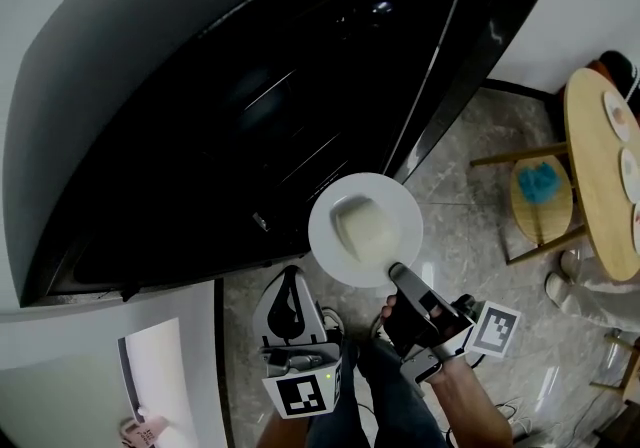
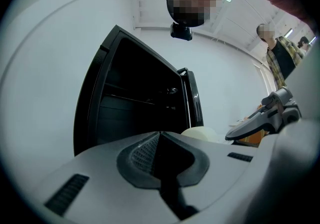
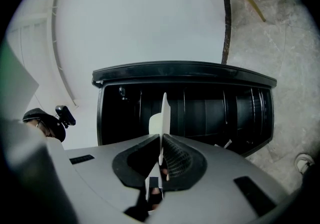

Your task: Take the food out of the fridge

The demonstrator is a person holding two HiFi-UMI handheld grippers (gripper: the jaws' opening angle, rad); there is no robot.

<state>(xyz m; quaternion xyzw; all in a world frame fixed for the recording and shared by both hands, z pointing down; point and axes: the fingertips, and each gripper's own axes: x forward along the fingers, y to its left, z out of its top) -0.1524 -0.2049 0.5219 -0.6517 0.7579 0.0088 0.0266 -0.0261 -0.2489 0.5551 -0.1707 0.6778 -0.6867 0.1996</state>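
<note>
The right gripper (image 1: 397,273) is clamped on the near rim of a white plate (image 1: 402,211) — the jaws pinch it edge-on, and a pale block of food (image 1: 360,224) sits on the plate just beyond the fingertips. Ahead of both grippers stands the open black fridge (image 1: 250,106), dark inside. The left gripper (image 1: 290,288) hangs just beside the right one — jaws pressed together, nothing between them.

home dining area: black fridge (image 1: 250,106), round wooden table (image 1: 598,156), stool (image 1: 540,198).
</note>
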